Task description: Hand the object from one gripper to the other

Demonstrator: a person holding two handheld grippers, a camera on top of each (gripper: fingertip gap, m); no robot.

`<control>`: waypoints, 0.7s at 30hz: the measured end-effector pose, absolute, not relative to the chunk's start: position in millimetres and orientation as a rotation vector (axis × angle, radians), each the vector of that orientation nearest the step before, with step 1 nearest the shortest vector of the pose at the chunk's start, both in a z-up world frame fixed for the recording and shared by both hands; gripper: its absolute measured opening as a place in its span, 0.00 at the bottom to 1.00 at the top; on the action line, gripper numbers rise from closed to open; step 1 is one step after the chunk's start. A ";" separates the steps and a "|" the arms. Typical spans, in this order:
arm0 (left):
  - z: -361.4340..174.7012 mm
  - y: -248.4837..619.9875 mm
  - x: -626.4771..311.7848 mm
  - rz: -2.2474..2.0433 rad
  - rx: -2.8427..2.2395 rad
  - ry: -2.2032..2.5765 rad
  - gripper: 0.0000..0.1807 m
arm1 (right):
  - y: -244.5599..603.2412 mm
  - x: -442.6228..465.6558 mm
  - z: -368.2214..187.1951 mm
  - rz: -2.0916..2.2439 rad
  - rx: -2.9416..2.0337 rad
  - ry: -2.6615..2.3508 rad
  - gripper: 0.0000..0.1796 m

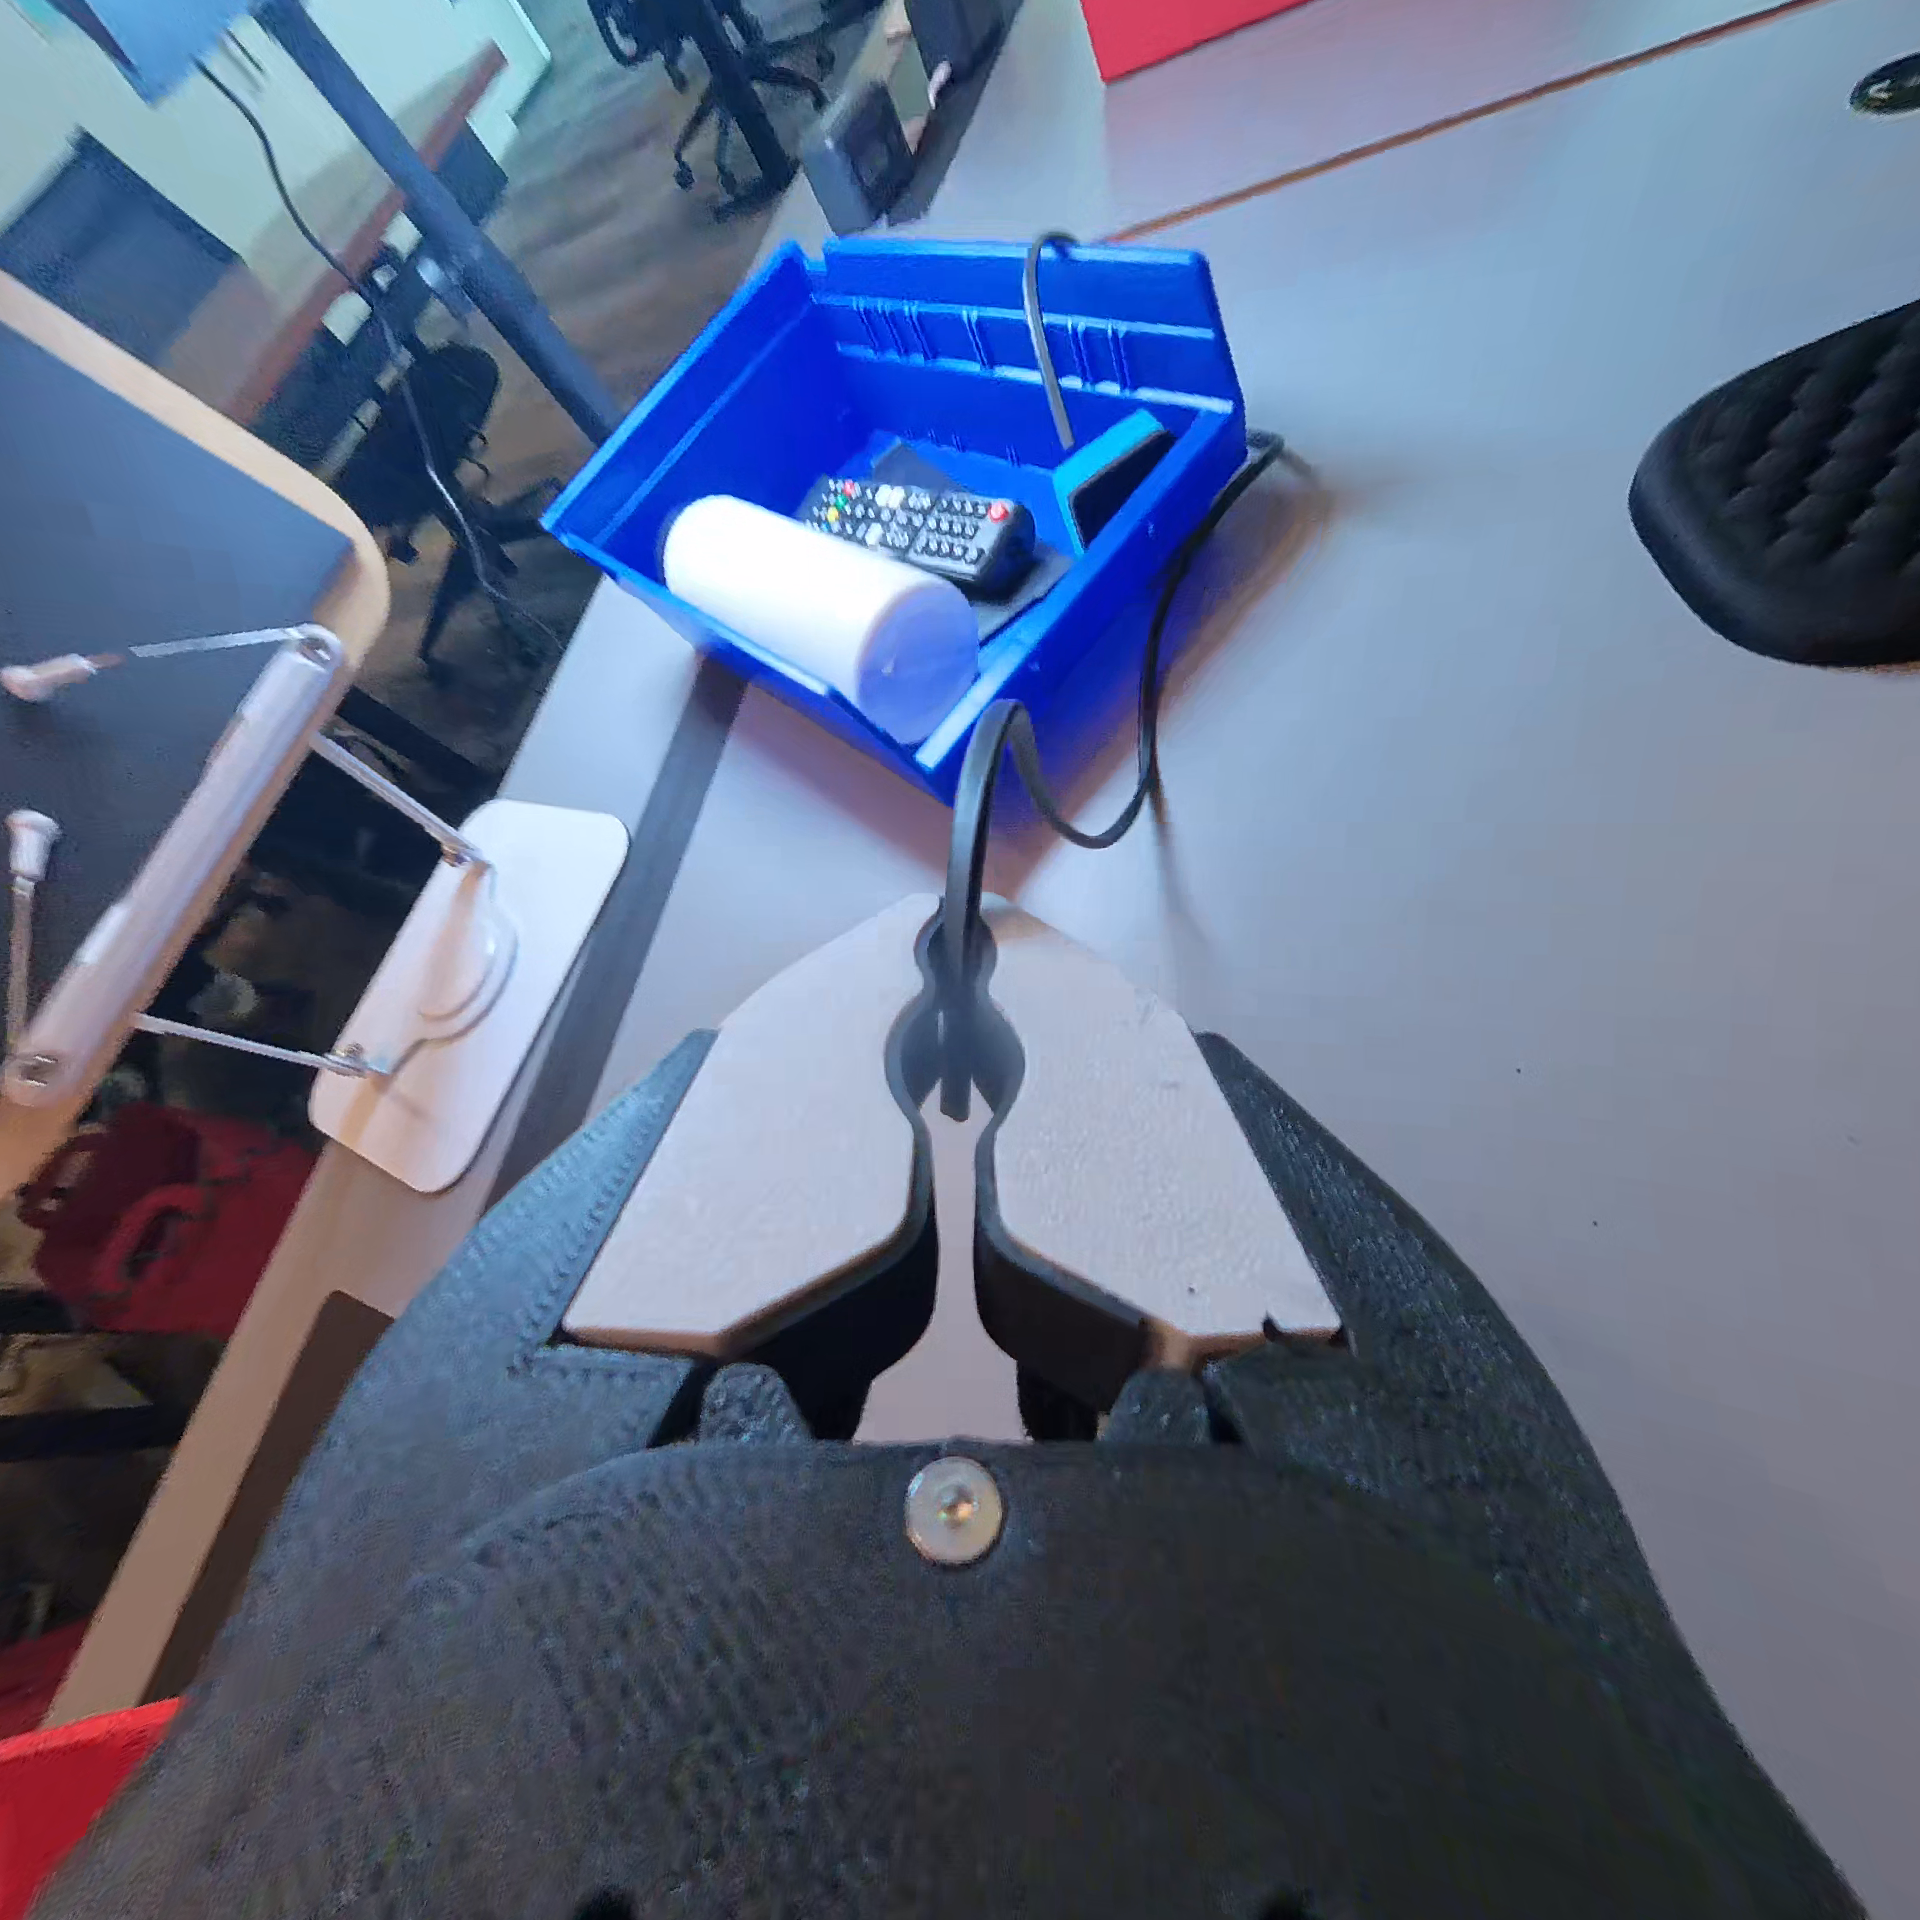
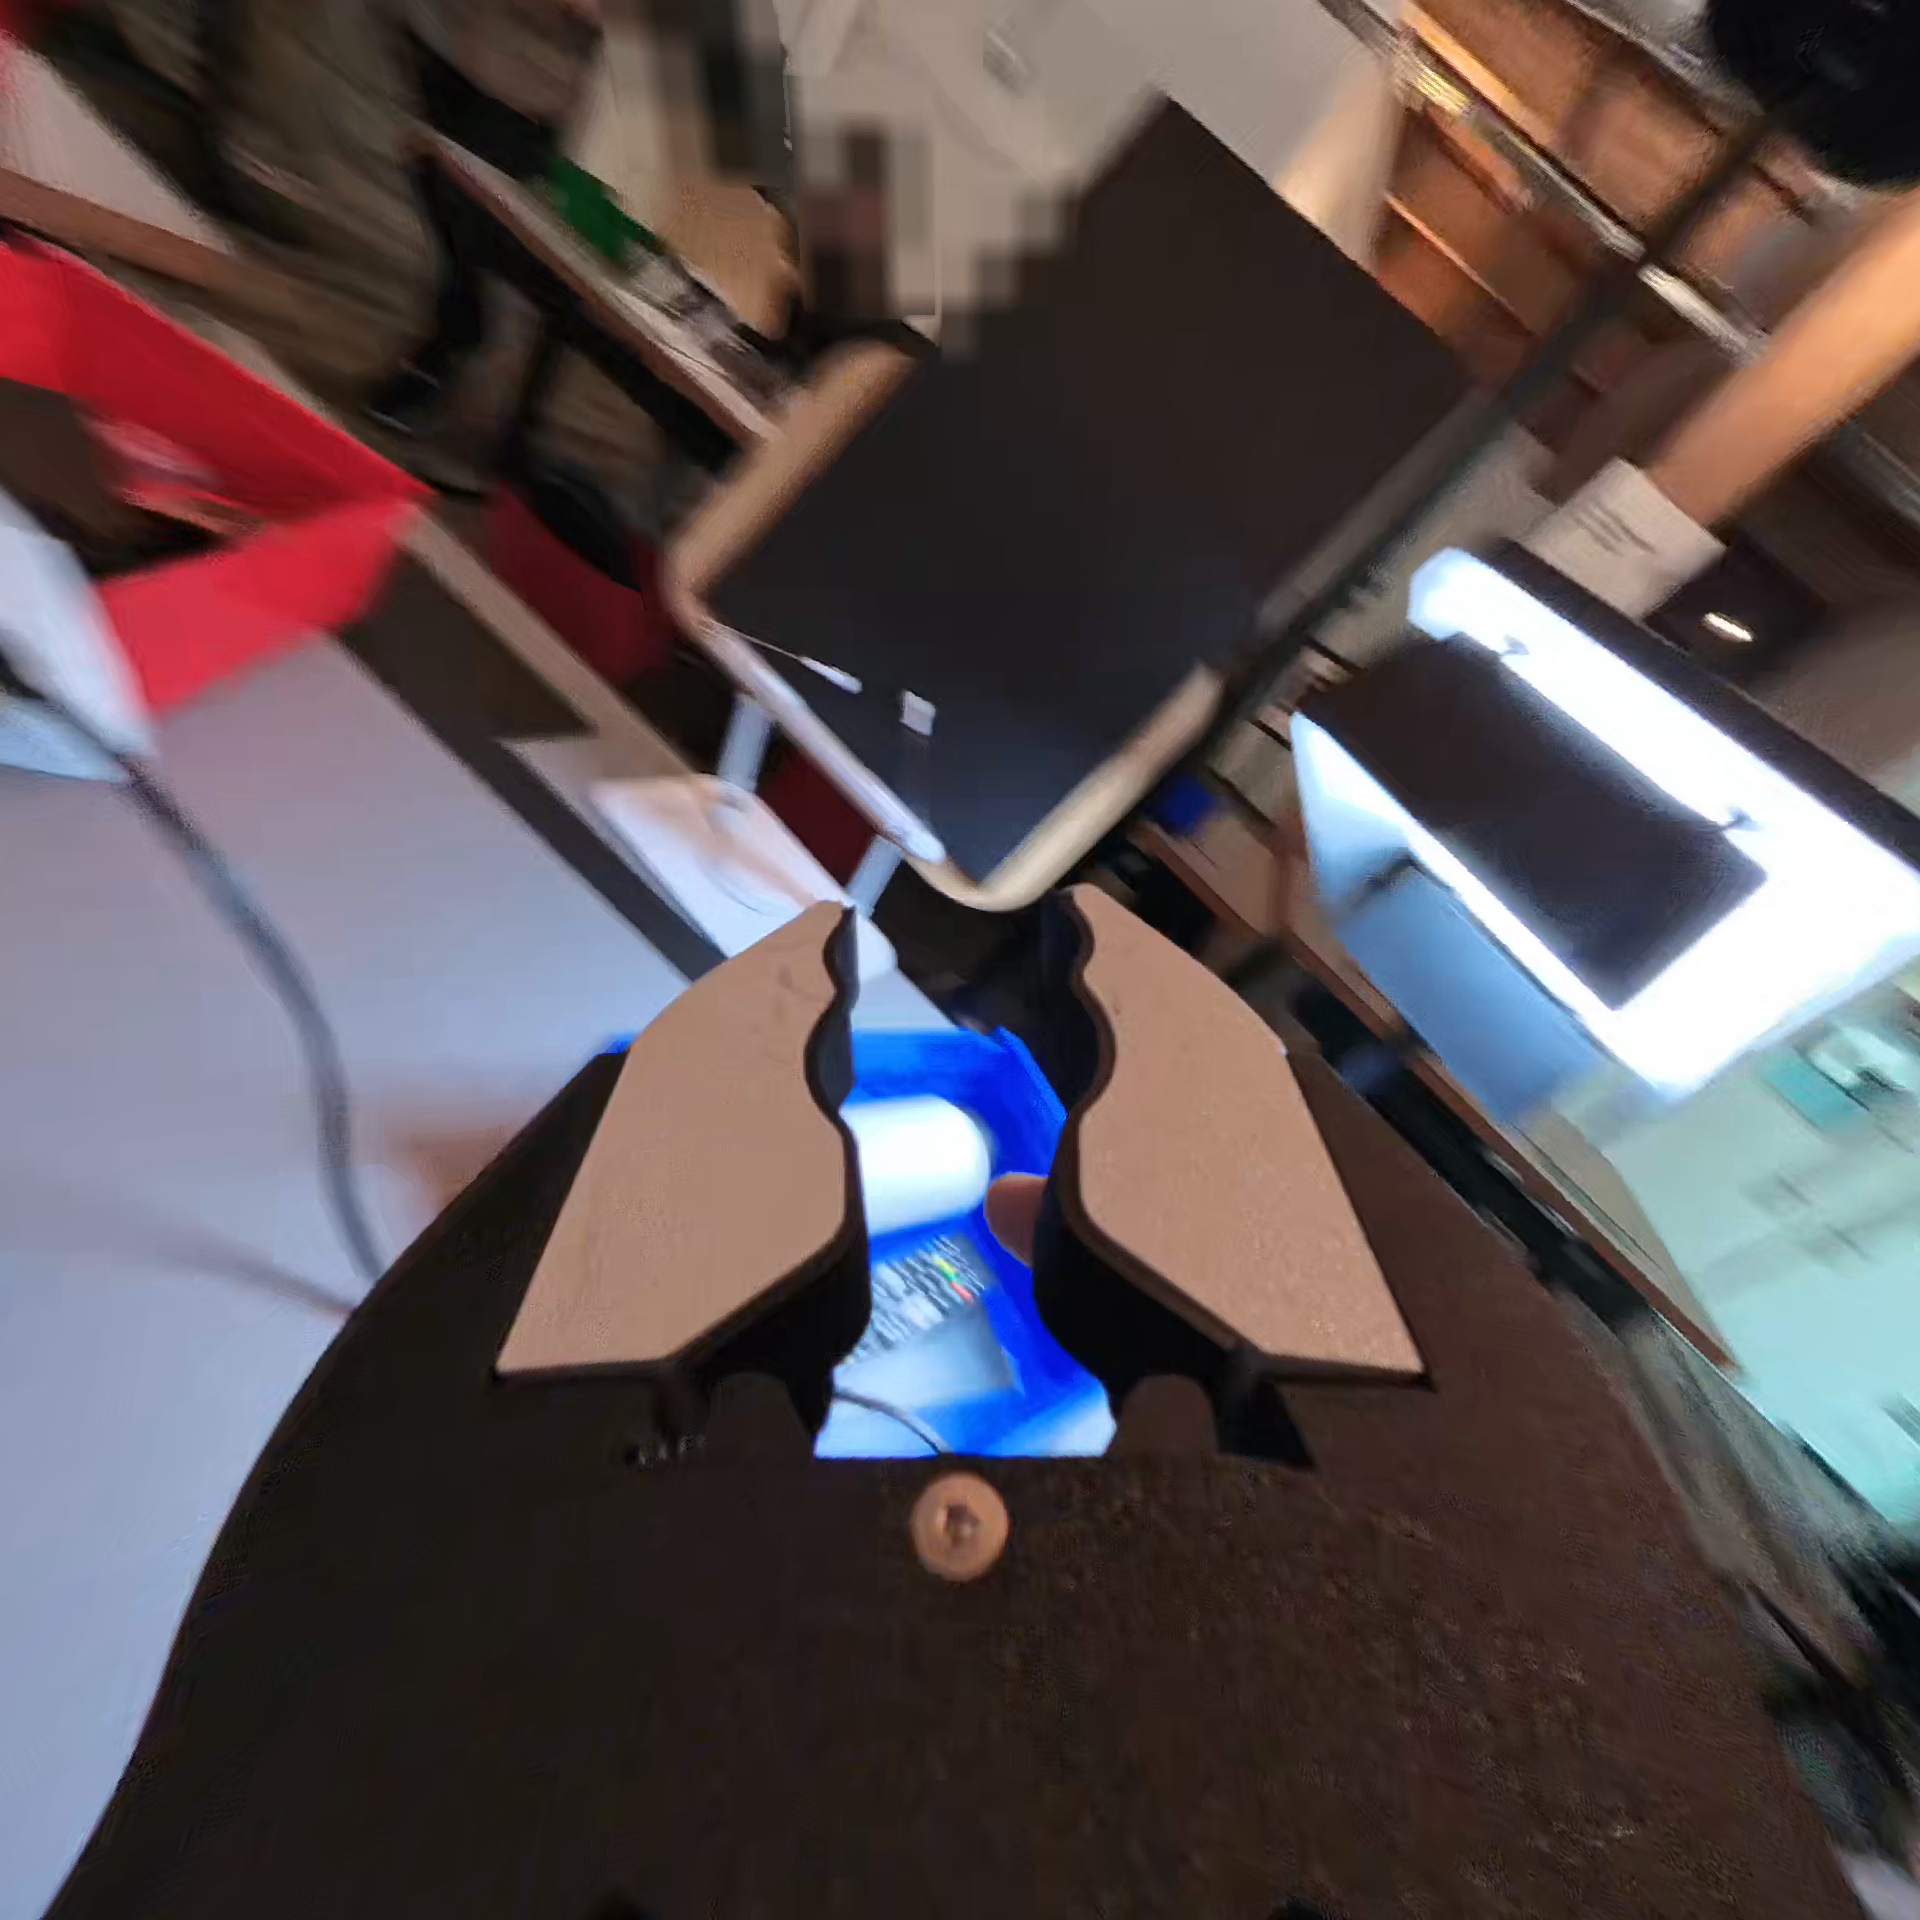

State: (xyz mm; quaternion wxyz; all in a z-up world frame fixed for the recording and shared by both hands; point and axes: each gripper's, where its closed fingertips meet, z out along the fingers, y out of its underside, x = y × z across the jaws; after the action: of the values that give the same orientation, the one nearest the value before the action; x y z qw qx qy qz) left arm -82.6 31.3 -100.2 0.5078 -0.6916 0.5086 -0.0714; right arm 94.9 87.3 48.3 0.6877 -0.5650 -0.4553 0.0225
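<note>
Fingers (image 1: pixel 790 1122) of the left gripper (image 1: pixel 961 935) are pinching a thin black rubbery cable (image 1: pixel 1148 686) near its end, the jaws nearly closed around it. From the left wrist view, the cable is arching up from the tips, then trailing across the grey tabletop (image 1: pixel 1455 935) beside a blue plastic storage bin (image 1: pixel 727 436) sitting near the tabletop's left edge. Lying in the bin are a white cylindrical roll (image 1: pixel 800 582), a black remote control with coloured buttons (image 1: pixel 920 520) and a teal-edged black block (image 1: pixel 1117 468). A black quilted pad (image 1: pixel 1787 499) is resting toward the right edge.

From the right wrist view, heavily blurred, the right gripper (image 2: pixel 961 920) is hanging with its jaws parted and nothing between them. It is hovering above the same bin (image 2: pixel 1013 1049), the roll (image 2: pixel 920 1153) and remote (image 2: pixel 925 1299) showing through the gap.

Judging by this, the pick-up is done; the approach, the second grip on the cable and the left gripper's release are all still to come.
</note>
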 end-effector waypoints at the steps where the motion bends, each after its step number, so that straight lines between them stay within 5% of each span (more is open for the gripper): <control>1: -93.8 29.2 -80.8 -0.150 -1.639 1.224 0.00 | 71.0 66.1 40.4 0.147 -1.230 -1.122 0.19; 9: -72.3 17.0 -76.8 -0.054 -1.548 1.243 0.00 | 32.9 -62.0 -69.2 0.241 -1.206 -1.613 0.19; 12: -72.1 22.3 -85.7 -0.009 -1.561 1.219 0.00 | 29.0 -69.3 -70.6 0.251 -1.166 -1.611 0.07; 15: -69.6 25.4 -89.6 -0.022 -1.576 1.183 0.00 | 19.8 -74.5 -66.2 0.267 -1.179 -1.597 0.18; 18: -72.2 28.2 -89.9 0.032 -1.582 1.184 0.00 | 21.5 -80.6 -58.6 0.143 -1.137 -1.533 0.16; 21: -71.5 30.2 -89.1 0.061 -1.582 1.169 0.00 | 30.5 -83.6 -58.9 -0.055 -1.079 -1.496 0.03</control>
State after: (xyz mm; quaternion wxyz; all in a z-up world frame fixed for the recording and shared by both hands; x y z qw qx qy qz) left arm -89.1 30.2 -71.5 0.5536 -0.6693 0.4948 0.0258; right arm -83.6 30.5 -58.9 0.6036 -0.4662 -0.6463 -0.0238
